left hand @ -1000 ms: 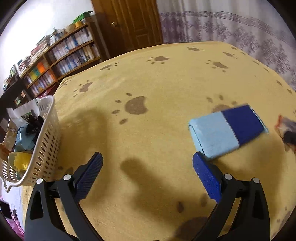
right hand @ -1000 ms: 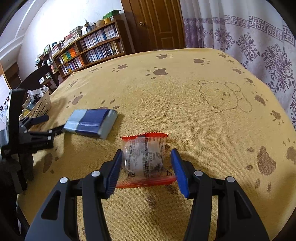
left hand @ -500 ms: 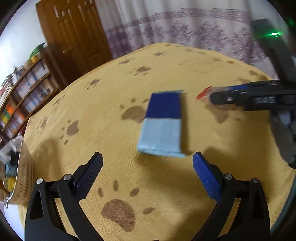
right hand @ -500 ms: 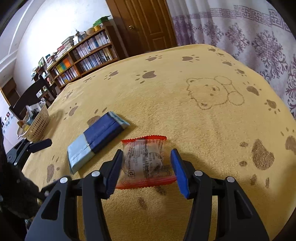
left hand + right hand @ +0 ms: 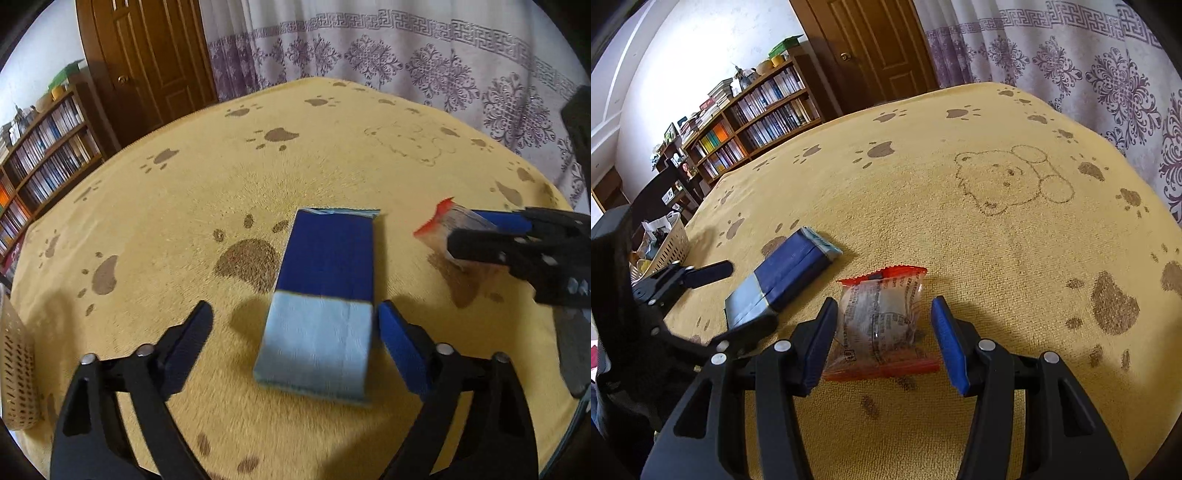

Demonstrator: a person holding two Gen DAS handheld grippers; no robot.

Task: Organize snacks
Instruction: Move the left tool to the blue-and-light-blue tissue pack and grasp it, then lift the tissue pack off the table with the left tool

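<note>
Between the wide-open left claw point(image 5: 295, 332), blue packet point(image 5: 321, 295) lengthwise, dark end away; right claw point(image 5: 882, 332) open astride clear snack point(image 5: 882, 317).

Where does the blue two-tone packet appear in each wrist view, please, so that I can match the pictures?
Left wrist view: the blue packet lies lower centre, between the open left tongs, pale end nearest.
Right wrist view: left of centre, beside the red-edged clear snack that lies between the right tongs.
Shared landmark: the brown door.
</note>
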